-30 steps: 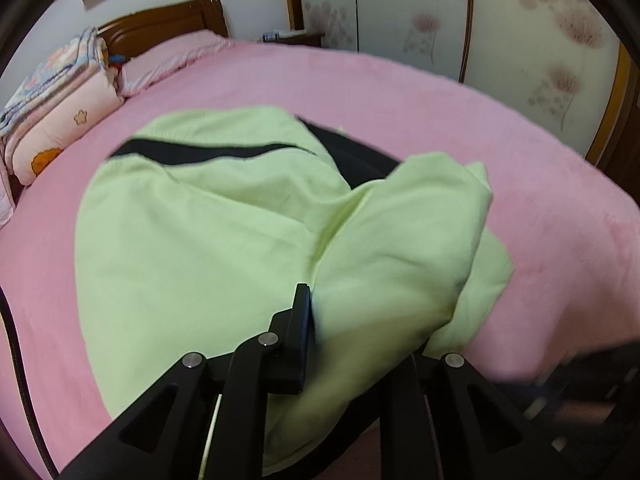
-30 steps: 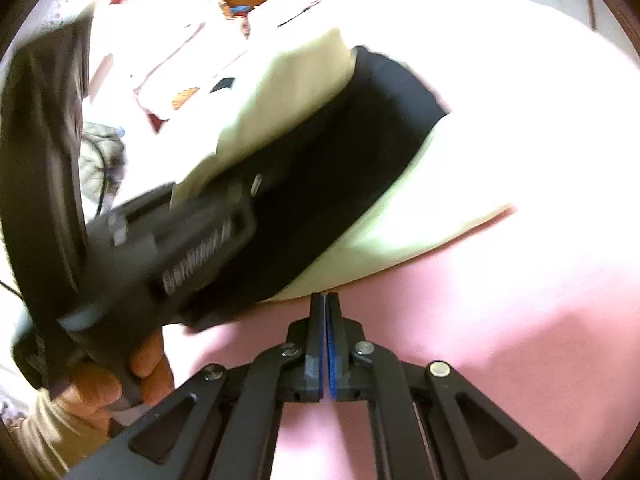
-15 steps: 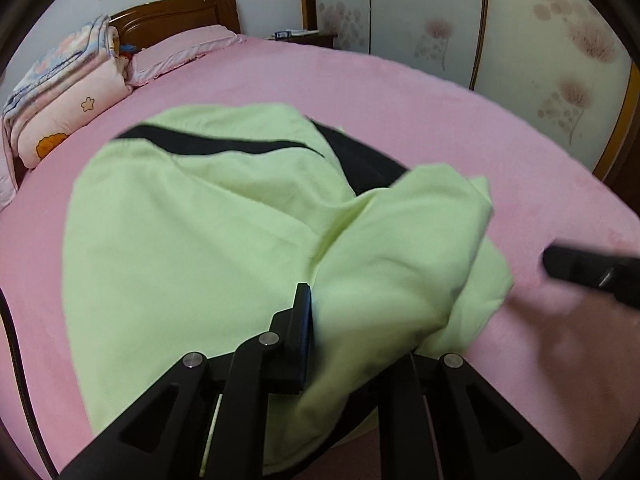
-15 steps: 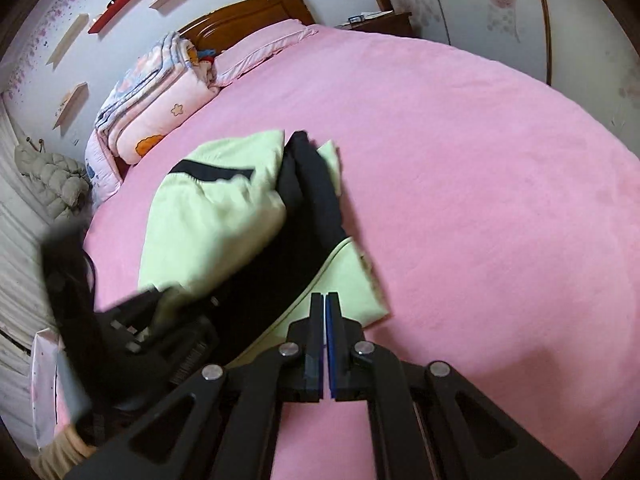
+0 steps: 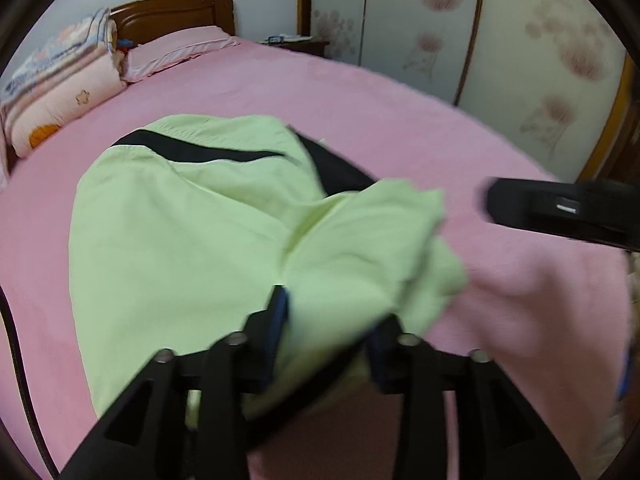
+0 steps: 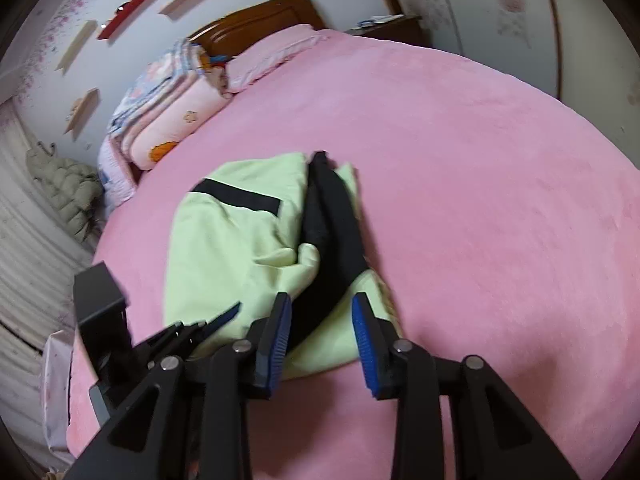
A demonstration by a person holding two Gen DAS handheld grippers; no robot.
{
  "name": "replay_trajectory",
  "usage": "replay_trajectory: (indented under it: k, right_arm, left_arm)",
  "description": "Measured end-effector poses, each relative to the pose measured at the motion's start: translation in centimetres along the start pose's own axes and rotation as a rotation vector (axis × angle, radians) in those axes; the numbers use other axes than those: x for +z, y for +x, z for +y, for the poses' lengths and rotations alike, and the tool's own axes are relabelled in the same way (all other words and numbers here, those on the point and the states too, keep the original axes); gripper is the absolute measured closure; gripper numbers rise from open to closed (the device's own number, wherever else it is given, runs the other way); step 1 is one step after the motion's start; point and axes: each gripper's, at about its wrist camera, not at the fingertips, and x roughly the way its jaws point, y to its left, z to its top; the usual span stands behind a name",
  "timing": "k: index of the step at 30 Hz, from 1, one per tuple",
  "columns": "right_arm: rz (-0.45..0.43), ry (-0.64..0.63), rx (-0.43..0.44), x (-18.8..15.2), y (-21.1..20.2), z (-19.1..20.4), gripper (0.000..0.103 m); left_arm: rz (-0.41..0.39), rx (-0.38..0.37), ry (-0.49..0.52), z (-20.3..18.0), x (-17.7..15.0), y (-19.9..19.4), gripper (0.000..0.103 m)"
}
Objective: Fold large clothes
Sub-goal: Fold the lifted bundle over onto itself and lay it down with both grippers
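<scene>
A light green garment (image 5: 192, 232) with black panels lies partly folded on the pink bed (image 5: 400, 120); it also shows in the right wrist view (image 6: 236, 248). My left gripper (image 5: 332, 320) has its jaws apart with a bunched fold of the green cloth lying between the fingers. My right gripper (image 6: 320, 320) is open and empty, just above the garment's near edge, over its black panel (image 6: 332, 232). The left gripper (image 6: 216, 320) shows low left in the right wrist view, at the garment's near left corner. The right gripper's body (image 5: 560, 208) shows at the right of the left wrist view.
Folded quilts (image 6: 172, 104) and a pink pillow (image 6: 272, 52) lie by the wooden headboard (image 6: 260, 16). A wardrobe with flowered doors (image 5: 520, 40) stands along the bed's right side. A padded coat (image 6: 68, 188) hangs at the left. Bare pink blanket (image 6: 500, 200) spreads right of the garment.
My right gripper has pulled back from the garment and opened. My left gripper's jaws have parted around the cloth. The garment has settled flatter on the bed.
</scene>
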Motion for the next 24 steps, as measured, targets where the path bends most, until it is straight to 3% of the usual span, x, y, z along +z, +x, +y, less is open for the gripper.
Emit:
replay_trajectory:
  k: [3, 6, 9, 12, 15, 19, 23, 24]
  right_arm:
    - [0.001, -0.013, 0.025, 0.7, 0.0, 0.5, 0.051]
    - [0.018, -0.034, 0.024, 1.2, 0.8, 0.7, 0.046]
    - [0.075, -0.043, 0.026, 1.6, 2.7, 0.9, 0.046]
    - [0.111, -0.097, -0.011, 1.7, 4.6, 1.0, 0.046]
    - [0.12, -0.164, -0.052, 1.5, 5.9, 1.3, 0.046]
    - [0.178, -0.207, -0.068, 1.6, 8.4, 1.1, 0.046]
    - [0.186, -0.224, -0.04, 1.9, 9.4, 1.1, 0.047]
    - [0.186, -0.24, -0.044, 1.9, 9.5, 1.2, 0.056]
  left_arm:
    - [-0.006, -0.047, -0.023, -0.5, -0.9, -2.1, 0.057]
    - [-0.028, -0.029, -0.043, 0.1, -1.7, -4.8, 0.057]
    - [-0.041, 0.049, -0.109, 3.0, -2.3, -7.0, 0.054]
    - [-0.032, 0.142, -0.187, 6.5, -2.8, -7.6, 0.044]
    - [0.002, 0.23, -0.273, 10.4, -3.8, -7.2, 0.043]
    - [0.01, 0.209, -0.416, 14.2, -4.6, -6.0, 0.043]
    - [0.029, 0.166, -0.497, 16.0, -4.7, -3.4, 0.043]
    - [0.03, 0.147, -0.512, 16.3, -4.7, -2.7, 0.043]
